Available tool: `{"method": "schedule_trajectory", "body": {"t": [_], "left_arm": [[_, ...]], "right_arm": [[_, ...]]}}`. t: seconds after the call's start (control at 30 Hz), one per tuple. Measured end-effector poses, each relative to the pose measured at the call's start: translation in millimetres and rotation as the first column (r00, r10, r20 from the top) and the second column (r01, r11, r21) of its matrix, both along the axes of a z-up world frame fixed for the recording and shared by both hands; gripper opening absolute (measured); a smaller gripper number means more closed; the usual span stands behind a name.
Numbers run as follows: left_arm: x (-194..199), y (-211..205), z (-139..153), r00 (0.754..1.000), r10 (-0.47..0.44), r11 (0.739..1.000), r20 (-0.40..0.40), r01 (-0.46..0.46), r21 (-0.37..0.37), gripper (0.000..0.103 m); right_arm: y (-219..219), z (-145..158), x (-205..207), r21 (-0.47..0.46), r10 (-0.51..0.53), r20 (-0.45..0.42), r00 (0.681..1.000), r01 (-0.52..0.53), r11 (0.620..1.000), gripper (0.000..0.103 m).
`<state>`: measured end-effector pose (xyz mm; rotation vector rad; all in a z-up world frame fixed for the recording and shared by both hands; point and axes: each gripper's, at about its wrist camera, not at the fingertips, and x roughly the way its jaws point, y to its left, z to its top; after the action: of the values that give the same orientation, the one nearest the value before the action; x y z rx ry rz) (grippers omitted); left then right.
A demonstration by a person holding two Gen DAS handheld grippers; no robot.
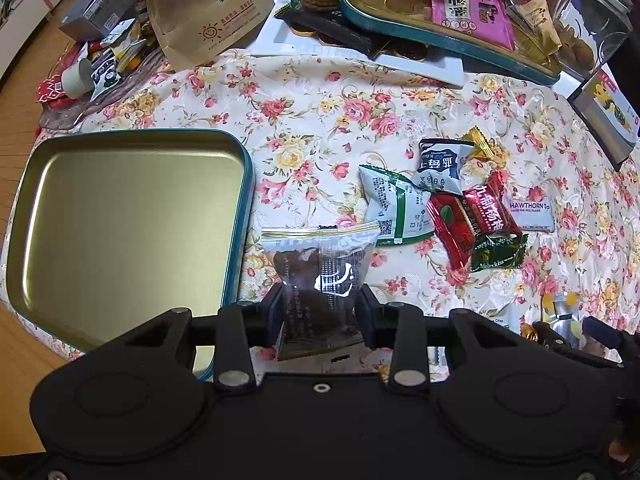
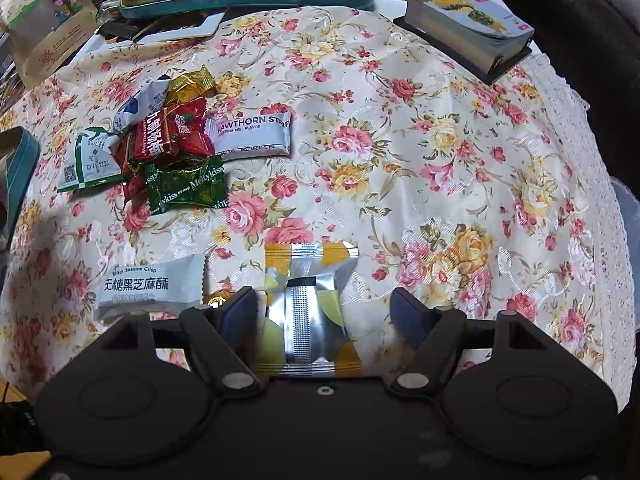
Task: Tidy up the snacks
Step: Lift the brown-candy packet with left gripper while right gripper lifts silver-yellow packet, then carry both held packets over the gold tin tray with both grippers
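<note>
Jaws of the left gripper [image 1: 320,308] pinch a clear-wrapped dark cake [image 1: 320,276] across its width, pads pressing both sides, wrapper standing up with its sealed edge outward. Grip across the middle looks chosen so the soft packet hangs steady, not flopping. Just to its left lies the empty gold tin tray [image 1: 72,208], teal-rimmed, on the floral tablecloth [image 1: 312,120]; my guess is the cake is bound there, being the nearest bare container.

Right gripper [image 2: 324,312] stands spread wide, pointing steeply down, a silver-and-yellow foil packet [image 2: 308,300] lying flat on the cloth between its fingers. Left finger sits at the packet's edge, right finger clear of it with cloth showing in the gap: no squeeze. Straddling the packet along its seam suggests lining up for a pick across the short side.

Beside that gripper, to the left, a white Black Sesame Crisp packet [image 2: 148,284]. Farther out, a loose heap: green Meltykiss candy [image 2: 188,188], red candy packet [image 2: 168,136], green-and-white packet [image 2: 92,160], gold-wrapped candy [image 2: 192,84], and the white Hawthorn Strip bar [image 2: 252,132] touching the heap's right side. These wait unsorted, well apart from the tray.

At the far edge, a second teal tray [image 1: 440,36] already loaded with a pink packet [image 1: 472,8], and a boxed card deck [image 2: 472,32].
</note>
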<state>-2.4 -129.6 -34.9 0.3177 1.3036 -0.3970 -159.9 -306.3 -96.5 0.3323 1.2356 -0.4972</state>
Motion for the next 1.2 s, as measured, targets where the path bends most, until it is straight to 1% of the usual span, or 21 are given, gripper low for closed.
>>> {"method": "schedule_trajectory", "body": {"t": [0.03, 0.1, 0.13, 0.17, 0.23, 0.27, 0.37, 0.43, 0.53, 0.6, 0.67, 0.73, 0.8, 0.87, 0.97, 1.1, 1.2], "left_arm": [[0.2, 0.5, 0.0, 1.000, 0.002, 1.000, 0.001, -0.002, 0.002, 0.046], [0.8, 1.6, 0.5, 1.000, 0.004, 1.000, 0.005, -0.004, 0.004, 0.046], [1.1, 2.3, 1.1, 1.000, 0.006, 1.000, 0.006, -0.006, 0.004, 0.046], [1.6, 3.4, 1.5, 1.000, 0.008, 1.000, 0.008, -0.008, 0.003, 0.046], [2.5, 5.5, 3.1, 1.000, 0.016, 1.000, 0.011, -0.016, 0.001, 0.046], [2.9, 6.6, 4.0, 1.000, 0.018, 1.000, 0.014, -0.018, 0.001, 0.046], [4.2, 12.1, 10.1, 0.999, 0.026, 1.000, 0.027, -0.026, -0.007, 0.046], [6.7, 18.1, 16.2, 0.999, 0.038, 0.999, 0.037, -0.037, -0.020, 0.046], [13.3, 30.9, 26.5, 0.996, 0.066, 0.997, 0.053, -0.064, -0.041, 0.046], [19.0, 41.7, 33.9, 0.993, 0.095, 0.995, 0.070, -0.092, -0.050, 0.046], [26.3, 53.7, 41.9, 0.986, 0.128, 0.991, 0.104, -0.125, -0.039, 0.046], [34.6, 65.5, 49.3, 0.977, 0.157, 0.987, 0.146, -0.158, -0.011, 0.046], [43.3, 78.5, 58.0, 0.967, 0.178, 0.983, 0.181, -0.182, 0.008, 0.046], [52.4, 91.5, 67.0, 0.962, 0.179, 0.981, 0.207, -0.189, 0.031, 0.046], [66.6, 113.6, 77.4, 0.953, 0.199, 0.973, 0.230, -0.220, 0.071, 0.046], [87.0, 142.7, 78.6, 0.952, 0.229, 0.962, 0.205, -0.254, 0.104, 0.046], [99.7, 160.6, 70.4, 0.948, 0.258, 0.952, 0.187, -0.282, 0.116, 0.046]], "right_arm": [[-0.4, -0.1, 1.1, 0.003, -0.001, -0.005, 1.000, 0.001, 1.000, 0.077], [-0.4, 0.4, 2.5, 0.012, 0.000, -0.013, 1.000, 0.000, 1.000, 0.072], [0.8, 1.7, 2.3, 0.012, 0.005, -0.011, 1.000, -0.005, 1.000, 0.060], [3.0, 3.5, 2.6, 0.012, 0.021, -0.012, 1.000, -0.021, 1.000, 0.042], [7.8, 5.8, 4.8, 0.022, 0.057, -0.029, 0.998, -0.056, 0.998, 0.037], [9.4, 6.0, 5.2, 0.025, 0.057, -0.035, 0.998, -0.057, 0.998, 0.036], [7.6, 7.4, 7.6, 0.050, 0.041, -0.039, 0.998, -0.039, 0.998, 0.035], [2.3, 14.9, 9.1, 0.066, 0.004, -0.011, 1.000, -0.003, 0.998, 0.035], [-6.3, 37.7, 14.0, 0.078, -0.059, 0.057, 0.997, 0.054, 0.996, 0.035], [-9.8, 53.9, 20.2, 0.107, -0.095, 0.116, 0.989, 0.082, 0.991, 0.035], [-9.2, 68.4, 28.9, 0.145, -0.123, 0.172, 0.977, 0.098, 0.985, 0.035], [-1.6, 81.8, 40.5, 0.174, -0.130, 0.221, 0.967, 0.092, 0.980, 0.035], [10.0, 93.6, 54.6, 0.186, -0.109, 0.258, 0.960, 0.061, 0.981, 0.035], [25.2, 105.6, 68.1, 0.192, -0.077, 0.296, 0.952, 0.020, 0.981, 0.035], [51.1, 120.8, 88.0, 0.211, -0.015, 0.344, 0.939, -0.062, 0.975, 0.035], [91.5, 129.0, 108.0, 0.228, 0.078, 0.386, 0.919, -0.177, 0.958, 0.035], [118.7, 129.8, 119.9, 0.246, 0.130, 0.397, 0.908, -0.242, 0.939, 0.035]]}}
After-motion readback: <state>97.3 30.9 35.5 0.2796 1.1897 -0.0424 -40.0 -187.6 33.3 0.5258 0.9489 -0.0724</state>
